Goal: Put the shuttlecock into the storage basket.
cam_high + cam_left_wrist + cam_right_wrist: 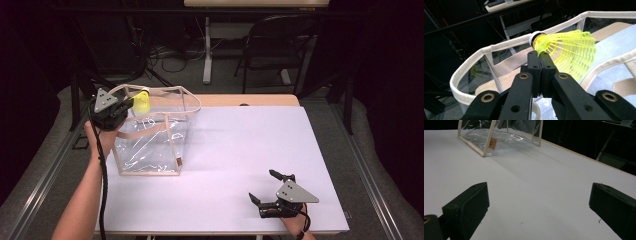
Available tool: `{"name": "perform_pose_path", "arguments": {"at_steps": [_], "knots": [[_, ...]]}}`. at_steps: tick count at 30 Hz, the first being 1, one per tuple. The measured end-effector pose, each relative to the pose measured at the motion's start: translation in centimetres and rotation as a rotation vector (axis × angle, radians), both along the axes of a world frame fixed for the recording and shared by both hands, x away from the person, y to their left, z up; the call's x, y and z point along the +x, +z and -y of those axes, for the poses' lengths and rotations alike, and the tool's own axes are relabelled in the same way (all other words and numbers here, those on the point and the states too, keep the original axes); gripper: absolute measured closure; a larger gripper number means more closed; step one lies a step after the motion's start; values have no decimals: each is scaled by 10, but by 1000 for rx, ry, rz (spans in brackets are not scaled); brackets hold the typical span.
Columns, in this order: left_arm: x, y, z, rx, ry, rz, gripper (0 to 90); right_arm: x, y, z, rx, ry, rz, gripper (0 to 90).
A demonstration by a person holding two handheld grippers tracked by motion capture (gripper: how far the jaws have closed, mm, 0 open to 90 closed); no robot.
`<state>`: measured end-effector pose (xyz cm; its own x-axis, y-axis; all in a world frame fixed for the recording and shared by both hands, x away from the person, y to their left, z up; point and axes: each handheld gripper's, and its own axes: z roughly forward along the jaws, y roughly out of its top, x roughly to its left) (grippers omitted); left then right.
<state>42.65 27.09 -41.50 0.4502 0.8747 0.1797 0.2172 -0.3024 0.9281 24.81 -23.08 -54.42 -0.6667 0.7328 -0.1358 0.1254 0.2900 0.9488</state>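
Note:
A clear plastic tote bag [150, 142] with beige trim and straps stands upright at the left of the white table. My left gripper [131, 104] hovers over the bag's open top, shut on a yellow shuttlecock [141, 102]. In the left gripper view the jaws pinch the shuttlecock [566, 53] near its white cork end, its skirt pointing right, above the bag's rim [506, 45]. My right gripper [265, 186] rests low near the table's front right, open with nothing between its jaws. In the right gripper view the bag [499, 135] stands far off at the top left.
The white table top [240, 145] spreads wide between the bag and my right gripper. A wooden table edge [250, 100] runs behind it. A black folding chair [277, 45] and a table leg [207, 50] stand on the floor beyond.

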Motion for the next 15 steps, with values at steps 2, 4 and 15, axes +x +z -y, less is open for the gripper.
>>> {"name": "perform_pose_path", "arguments": {"at_steps": [2, 4, 15], "knots": [[0, 0, 0, 2, 2, 0, 886, 0, 0, 0, -2, 1, 2, 25], [0, 0, 0, 0, 3, 0, 884, 0, 0, 0, 1, 0, 3, 25], [-1, 0, 1, 6, 15, -5, 840, 0, 0, 0, -2, 2, 0, 25]]}}
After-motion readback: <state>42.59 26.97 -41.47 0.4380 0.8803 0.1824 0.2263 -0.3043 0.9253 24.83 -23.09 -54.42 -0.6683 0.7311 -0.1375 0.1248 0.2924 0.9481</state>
